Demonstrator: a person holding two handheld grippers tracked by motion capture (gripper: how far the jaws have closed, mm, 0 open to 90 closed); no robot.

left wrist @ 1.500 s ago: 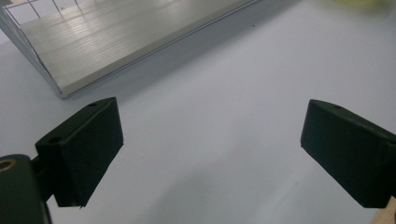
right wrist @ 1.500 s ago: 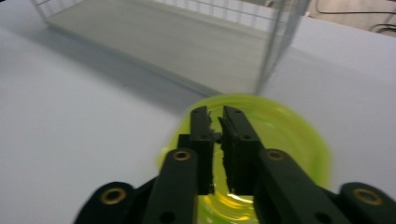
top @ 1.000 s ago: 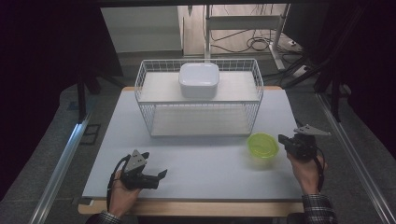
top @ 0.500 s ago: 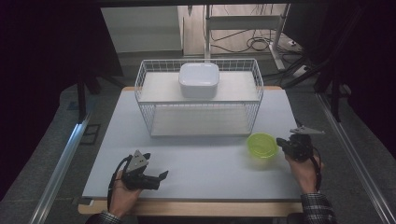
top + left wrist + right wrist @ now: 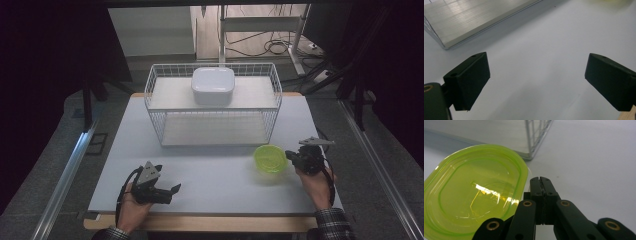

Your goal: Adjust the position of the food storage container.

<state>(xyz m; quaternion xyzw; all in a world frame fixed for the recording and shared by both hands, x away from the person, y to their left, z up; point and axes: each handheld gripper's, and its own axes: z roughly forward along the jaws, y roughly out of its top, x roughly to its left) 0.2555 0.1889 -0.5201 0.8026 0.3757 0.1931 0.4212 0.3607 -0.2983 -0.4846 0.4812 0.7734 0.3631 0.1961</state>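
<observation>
My right tongs (image 5: 540, 179), pressed together with nothing between them, sit just beside the yellow-green bowl (image 5: 270, 159) on the white table (image 5: 210, 175) near the wire basket (image 5: 213, 107), my left tongs (image 5: 167, 192) are spread, and a nudge could slide the bowl away.

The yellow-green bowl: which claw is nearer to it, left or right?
Right. The right claw sits just beside the yellow-green bowl, its shut tips at the rim. The left claw rests open far across the table, near the person's edge.
</observation>
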